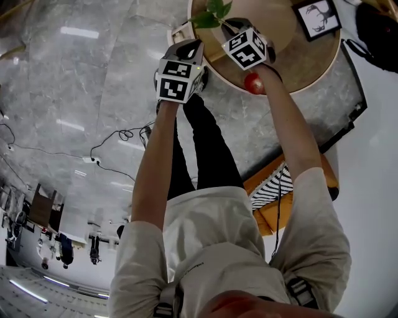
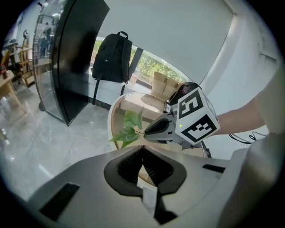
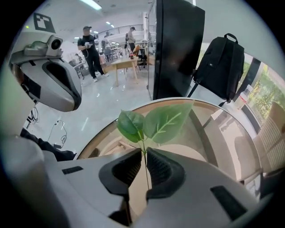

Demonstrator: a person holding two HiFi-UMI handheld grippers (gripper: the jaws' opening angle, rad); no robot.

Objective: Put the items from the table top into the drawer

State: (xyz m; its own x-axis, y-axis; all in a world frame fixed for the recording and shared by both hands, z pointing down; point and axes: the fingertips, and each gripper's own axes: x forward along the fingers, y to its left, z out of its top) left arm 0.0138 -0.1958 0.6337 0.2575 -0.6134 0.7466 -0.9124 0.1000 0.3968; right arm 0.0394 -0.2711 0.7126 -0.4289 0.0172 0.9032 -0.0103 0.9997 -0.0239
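Observation:
A green leaf sprig (image 3: pixel 153 121) rises above the round wooden table (image 1: pixel 311 68), and my right gripper (image 3: pixel 145 152) is shut on its thin stem (image 3: pixel 145 167). In the head view the sprig (image 1: pixel 211 13) shows over the table's near left part, at the tip of the right gripper (image 1: pixel 221 23). My left gripper (image 2: pixel 142 149) is shut with nothing between its pads; it hovers just off the table's edge (image 1: pixel 194 45), beside the right one. From the left gripper view I see the right gripper (image 2: pixel 153 130) holding the sprig (image 2: pixel 127 131). A red apple (image 1: pixel 253 82) lies at the table's near rim, under my right forearm.
A framed deer picture (image 1: pixel 317 17) lies on the table's far side. A black backpack (image 3: pixel 220 62) and a tall black panel (image 3: pixel 178 44) stand beyond the table. Cables (image 1: pixel 118 133) run over the grey floor. People (image 3: pixel 91 49) stand far off in the hall.

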